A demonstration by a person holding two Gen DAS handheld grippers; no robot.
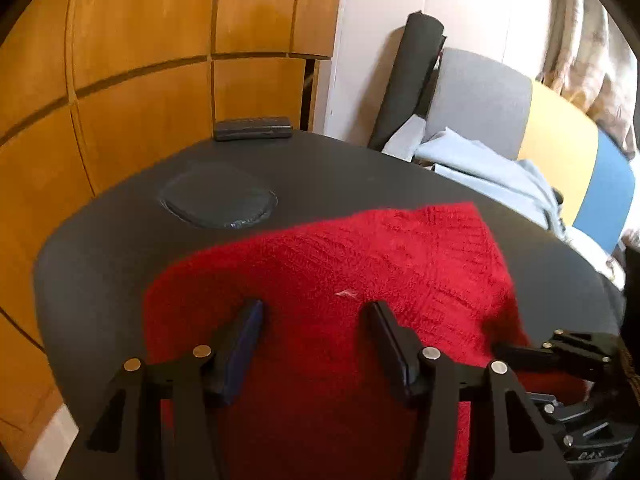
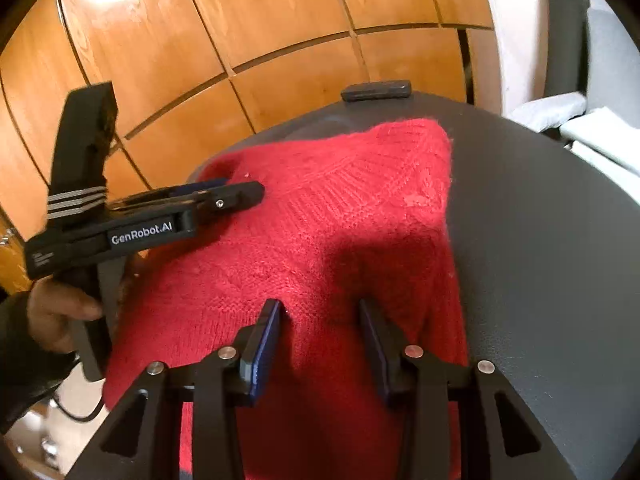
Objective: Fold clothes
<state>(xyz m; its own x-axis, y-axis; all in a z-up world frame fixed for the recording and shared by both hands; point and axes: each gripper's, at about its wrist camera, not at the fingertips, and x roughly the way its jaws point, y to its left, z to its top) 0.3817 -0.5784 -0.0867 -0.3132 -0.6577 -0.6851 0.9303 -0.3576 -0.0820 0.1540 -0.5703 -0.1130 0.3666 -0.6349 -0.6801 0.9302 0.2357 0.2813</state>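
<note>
Both tools hover released over a red sweater (image 2: 320, 220) lying folded on the dark counter (image 2: 540, 260): the right tool (image 2: 320, 312) above its near part, the left tool (image 1: 316, 312) beside it, gripped by a hand (image 2: 56, 312). Beyond lie a black case (image 2: 376, 90) and wooden cabinets (image 2: 240, 40).

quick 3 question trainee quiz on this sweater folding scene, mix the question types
1. True or false: the left gripper has its jaws clamped on the red knitted sweater.
2. Multiple choice: the small dark flat rectangular case lies (A) on the sweater, (B) at the far edge of the dark grey padded table, (C) between the right gripper's jaws.
3. Fill in: behind the table stand panels of orange-brown ____.

Key: 1 false, the jaws are apart above the knit; 2 B; 3 wood.
</note>
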